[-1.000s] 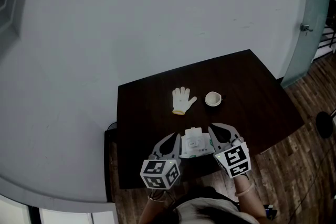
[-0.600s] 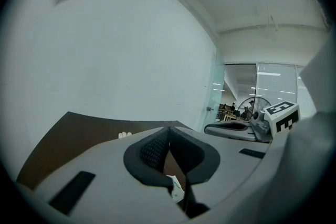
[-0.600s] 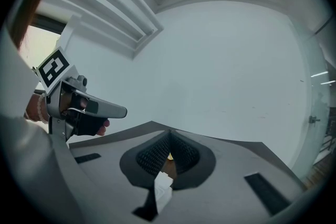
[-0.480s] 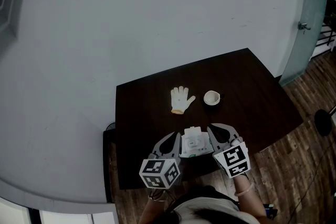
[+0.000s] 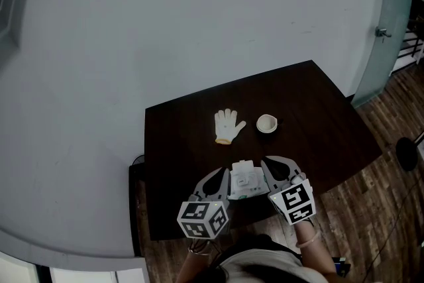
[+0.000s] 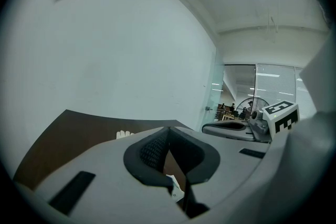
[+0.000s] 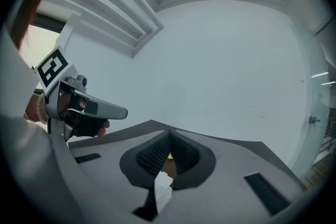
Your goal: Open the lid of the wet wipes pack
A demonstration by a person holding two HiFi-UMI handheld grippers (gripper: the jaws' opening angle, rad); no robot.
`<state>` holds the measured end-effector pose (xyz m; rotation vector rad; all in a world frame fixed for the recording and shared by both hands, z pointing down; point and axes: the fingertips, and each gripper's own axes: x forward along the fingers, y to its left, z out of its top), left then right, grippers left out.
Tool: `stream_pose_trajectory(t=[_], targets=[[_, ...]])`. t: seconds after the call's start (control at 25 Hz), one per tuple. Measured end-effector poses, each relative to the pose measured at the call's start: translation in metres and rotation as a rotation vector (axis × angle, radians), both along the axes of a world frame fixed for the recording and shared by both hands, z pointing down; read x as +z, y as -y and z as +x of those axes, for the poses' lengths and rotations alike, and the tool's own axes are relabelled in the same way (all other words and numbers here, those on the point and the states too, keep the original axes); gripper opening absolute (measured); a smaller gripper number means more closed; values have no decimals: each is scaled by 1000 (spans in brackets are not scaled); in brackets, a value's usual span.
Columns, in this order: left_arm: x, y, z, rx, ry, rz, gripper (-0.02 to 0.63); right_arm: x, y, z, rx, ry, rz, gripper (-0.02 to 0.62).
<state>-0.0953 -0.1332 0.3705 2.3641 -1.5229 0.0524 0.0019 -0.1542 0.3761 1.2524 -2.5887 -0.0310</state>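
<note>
The white wet wipes pack [image 5: 248, 181] lies near the front edge of the dark table [image 5: 318, 116], its lid facing up. My left gripper [image 5: 224, 178] holds the pack's left end and my right gripper [image 5: 267, 168] its right end. In the left gripper view the jaws of the gripper [image 6: 168, 131] are closed, with a white sliver of the pack [image 6: 174, 190] pinched between them. The right gripper view shows the same: the gripper [image 7: 169, 137] is shut on a white edge of the pack [image 7: 161, 189].
A white glove [image 5: 228, 126] and a small white cup [image 5: 267, 123] lie farther back on the table. A pale wall rises behind it, and wooden floor [image 5: 371, 209] shows to the right. A glass door [image 5: 391, 23] stands at far right.
</note>
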Motion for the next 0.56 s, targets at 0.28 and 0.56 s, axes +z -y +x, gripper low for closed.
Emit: stream_pose_trajectory(t=[0.28, 0.56], targets=[[0, 4, 1, 7, -13, -4, 18, 5, 2, 0, 4, 6, -17, 6], [4, 10, -1, 13, -23, -17, 18, 3, 9, -6, 1, 27, -5, 6]])
